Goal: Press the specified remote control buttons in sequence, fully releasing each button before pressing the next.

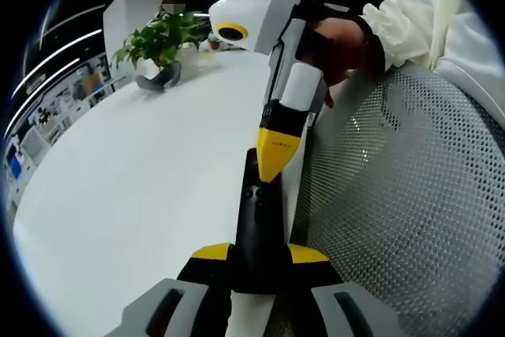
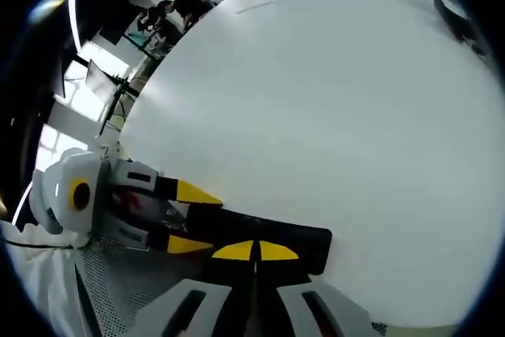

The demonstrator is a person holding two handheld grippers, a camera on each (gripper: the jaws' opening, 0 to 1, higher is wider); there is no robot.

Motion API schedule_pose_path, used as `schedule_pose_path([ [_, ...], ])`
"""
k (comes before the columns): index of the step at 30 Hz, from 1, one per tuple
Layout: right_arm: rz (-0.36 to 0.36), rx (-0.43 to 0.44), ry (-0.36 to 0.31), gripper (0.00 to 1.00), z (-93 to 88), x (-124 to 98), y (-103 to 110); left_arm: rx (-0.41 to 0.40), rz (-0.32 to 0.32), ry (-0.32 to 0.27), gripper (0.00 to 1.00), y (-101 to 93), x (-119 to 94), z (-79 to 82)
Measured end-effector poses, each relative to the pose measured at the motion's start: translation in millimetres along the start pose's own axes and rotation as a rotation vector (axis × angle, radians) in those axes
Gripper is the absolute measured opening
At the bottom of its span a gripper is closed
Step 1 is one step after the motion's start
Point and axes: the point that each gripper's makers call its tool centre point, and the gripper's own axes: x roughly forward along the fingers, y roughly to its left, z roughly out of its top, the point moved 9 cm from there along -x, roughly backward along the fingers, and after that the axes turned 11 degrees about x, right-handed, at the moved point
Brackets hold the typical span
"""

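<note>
A black remote control (image 1: 254,230) lies lengthwise between the yellow-tipped jaws of my left gripper (image 1: 259,252), which is shut on its sides near the table's edge. My right gripper (image 1: 274,162) comes down from above with its jaws shut, and its yellow tip meets the remote's far end. In the right gripper view the shut right gripper (image 2: 255,251) sits on the remote (image 2: 300,238). There the left gripper (image 2: 192,219) comes in from the left with a yellow finger on each side of the remote. The buttons under the tip are hidden.
The white table (image 1: 134,187) stretches away to the left. A potted plant (image 1: 162,37) stands at its far end. A grey mesh chair (image 1: 410,195) is right beside the table edge. A person's white sleeve (image 1: 430,17) holds the right gripper. People (image 2: 170,12) stand far off.
</note>
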Motion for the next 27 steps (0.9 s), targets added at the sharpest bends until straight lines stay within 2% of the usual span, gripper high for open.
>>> schedule_pose_path([
  [4,-0.02,0.011,0.018,0.0,-1.2,-1.6,0.0,0.001,-0.001,0.003,0.24,0.3,0.4,0.1],
  [21,-0.066,0.002,0.015,0.0,0.1,-2.7,-3.7,-0.002,-0.004,0.015,0.24,0.6,-0.3,0.2],
  [27,-0.082,-0.03,0.023,0.0,-2.1,-1.9,-2.0,0.0,0.0,0.005,0.25,0.2,0.2,-0.8],
])
